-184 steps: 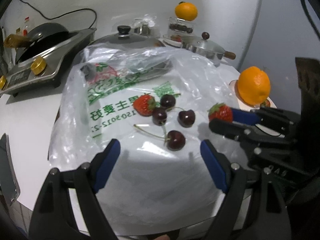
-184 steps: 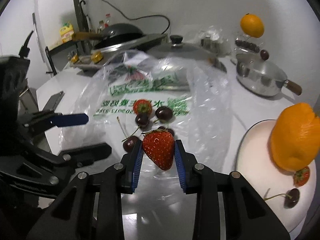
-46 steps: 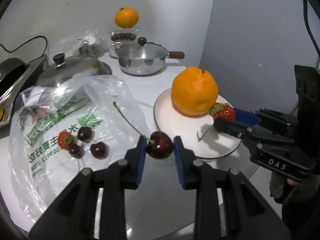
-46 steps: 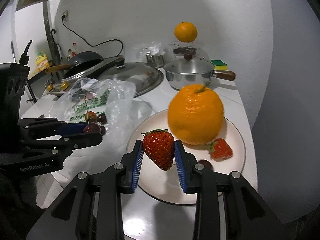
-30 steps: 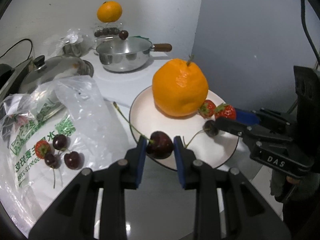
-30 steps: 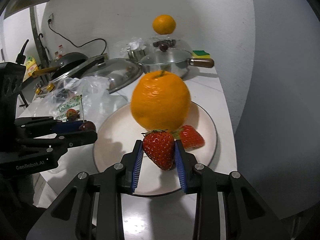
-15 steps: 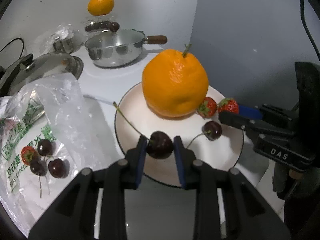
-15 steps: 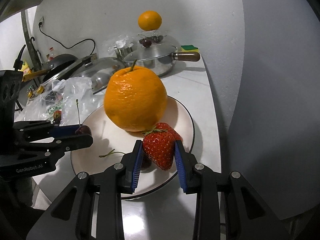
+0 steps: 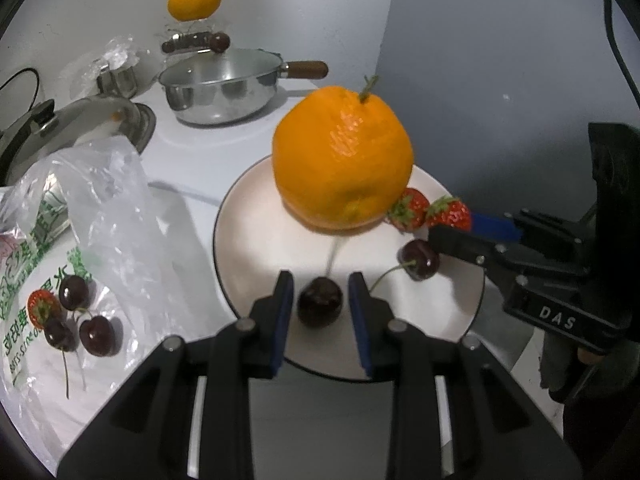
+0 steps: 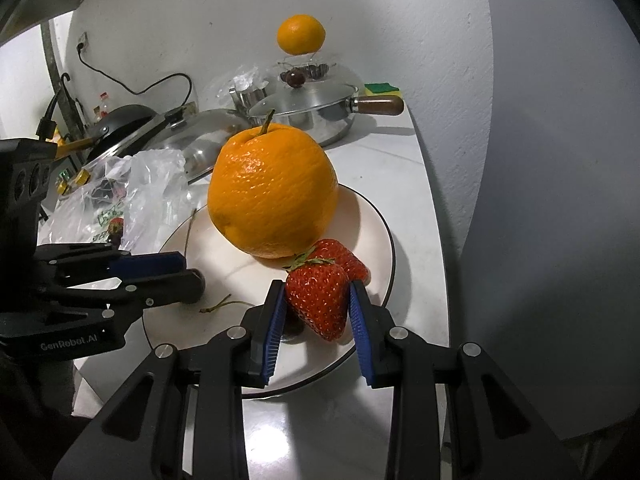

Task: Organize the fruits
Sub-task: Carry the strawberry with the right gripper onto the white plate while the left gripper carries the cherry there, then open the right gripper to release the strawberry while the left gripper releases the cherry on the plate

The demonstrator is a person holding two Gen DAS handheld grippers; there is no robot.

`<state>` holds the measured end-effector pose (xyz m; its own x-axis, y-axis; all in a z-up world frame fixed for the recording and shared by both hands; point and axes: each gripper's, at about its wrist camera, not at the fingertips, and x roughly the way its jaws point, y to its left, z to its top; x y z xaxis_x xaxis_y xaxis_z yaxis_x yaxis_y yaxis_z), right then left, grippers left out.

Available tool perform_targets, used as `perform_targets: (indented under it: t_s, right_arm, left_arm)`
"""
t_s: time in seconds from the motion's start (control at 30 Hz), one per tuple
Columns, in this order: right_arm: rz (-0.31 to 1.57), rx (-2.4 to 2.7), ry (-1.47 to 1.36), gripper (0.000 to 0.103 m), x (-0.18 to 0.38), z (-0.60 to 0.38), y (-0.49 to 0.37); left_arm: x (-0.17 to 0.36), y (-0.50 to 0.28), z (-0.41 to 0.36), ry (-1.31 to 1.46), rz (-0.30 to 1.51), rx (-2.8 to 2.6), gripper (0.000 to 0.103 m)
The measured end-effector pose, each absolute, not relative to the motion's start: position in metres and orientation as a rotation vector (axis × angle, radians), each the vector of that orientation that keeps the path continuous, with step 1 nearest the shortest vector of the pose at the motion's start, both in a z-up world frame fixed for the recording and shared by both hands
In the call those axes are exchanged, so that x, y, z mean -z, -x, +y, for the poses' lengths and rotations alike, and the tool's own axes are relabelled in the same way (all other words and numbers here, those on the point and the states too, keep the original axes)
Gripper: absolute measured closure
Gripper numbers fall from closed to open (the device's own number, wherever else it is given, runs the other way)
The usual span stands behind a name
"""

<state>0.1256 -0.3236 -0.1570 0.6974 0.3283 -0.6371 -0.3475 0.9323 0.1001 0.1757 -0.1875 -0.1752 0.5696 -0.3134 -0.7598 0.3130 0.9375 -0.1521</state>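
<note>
Right wrist — right claw (image 10: 317, 294) clenched on a seeded, conical strawberry (image 10: 316, 308) over glossy round plate (image 10: 360, 216).

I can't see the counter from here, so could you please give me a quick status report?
Left gripper slightly open around cherry over plate. Right gripper shut on strawberry. Big orange crowds plate.
</note>
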Motion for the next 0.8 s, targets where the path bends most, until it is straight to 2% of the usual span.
perform_targets:
  t_s: [0.33,0.47,0.8]
  right_arm:
    - [0.717,-0.385,0.048,0.068,0.156,-0.316,-0.116]
    - [0.702,-0.359,0.037,0.056,0.151,-0.319,-0.114]
    - [0.696,-0.340,0.047,0.056,0.147,-0.320,-0.110]
  left_arm:
    - [0.170,-0.167,-0.184,0.003,0.876,0.370,0.071]
    - [0.168,-0.164,-0.182,0.004,0.868,0.370,0.071]
    - [0.165,-0.159,-0.178,0.012,0.855,0.377,0.071]
